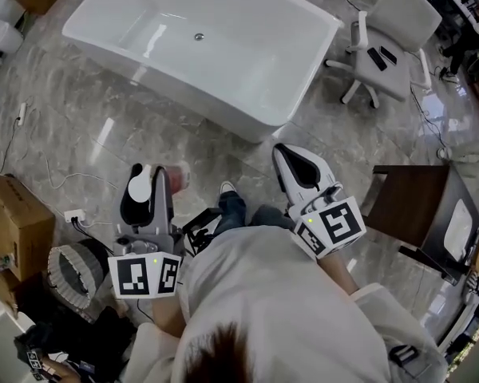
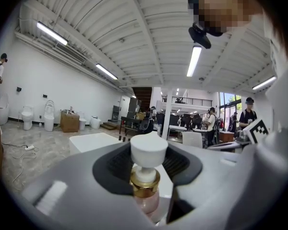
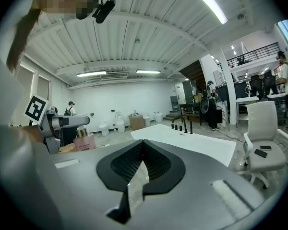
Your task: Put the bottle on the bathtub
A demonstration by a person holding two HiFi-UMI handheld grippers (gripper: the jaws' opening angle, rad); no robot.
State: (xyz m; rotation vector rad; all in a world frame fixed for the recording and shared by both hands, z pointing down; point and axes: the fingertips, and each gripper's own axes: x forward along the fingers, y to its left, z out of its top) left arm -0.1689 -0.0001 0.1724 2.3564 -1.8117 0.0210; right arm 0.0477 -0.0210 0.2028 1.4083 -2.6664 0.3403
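Clamping the pink translucent bottle (image 2: 145, 181) with gold collar and white pump cap: left gripper (image 2: 146, 163), jaws pressed on its body, bottle upright over the grey marble floor (image 1: 104, 126). White rectangular bathtub (image 1: 247, 114) sits ahead, well apart from the bottle. Right gripper (image 3: 143, 145) carries nothing, jaws together. White swivel office chair (image 1: 395, 30) stands near the tub's right end.

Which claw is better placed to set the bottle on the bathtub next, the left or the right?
Left. The left claw is already shut on the upright bottle, while the right claw is shut and empty. The bathtub lies ahead of both.
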